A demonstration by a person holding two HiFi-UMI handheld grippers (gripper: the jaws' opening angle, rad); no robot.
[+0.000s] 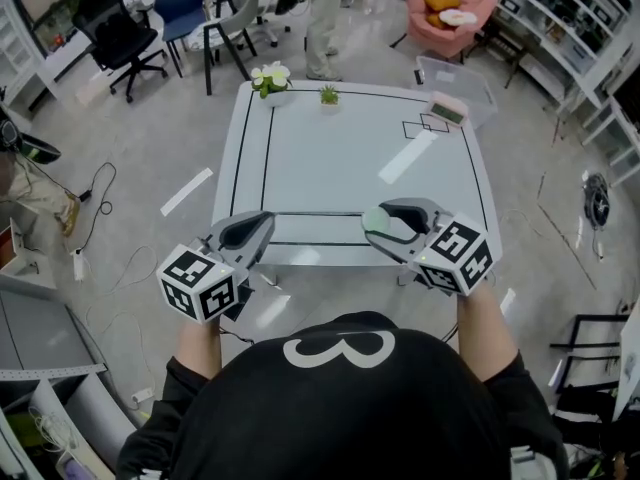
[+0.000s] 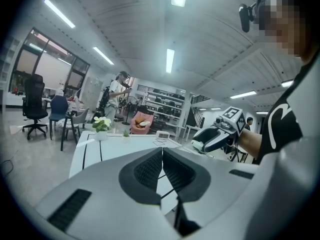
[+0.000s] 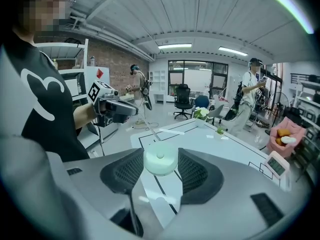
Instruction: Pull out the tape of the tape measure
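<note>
My right gripper (image 1: 374, 224) is clamped on the tape measure (image 3: 160, 161), a round, pale green case held by its sides between the two jaws, its flat face with a small centre button turned up toward the camera. I hold it just above the near edge of the white surface (image 1: 340, 158), over the black lines marked there. My left gripper (image 2: 162, 153) hangs beside it at the same near edge, its jaws pressed together. In the right gripper view a thin pale strip (image 3: 148, 128) runs from the case toward the tip of my left gripper; whether the shut jaws pinch its end I cannot tell. At the far edge of the surface stand a pot of white flowers (image 1: 271, 78) and a small green plant (image 1: 328, 95).
</note>
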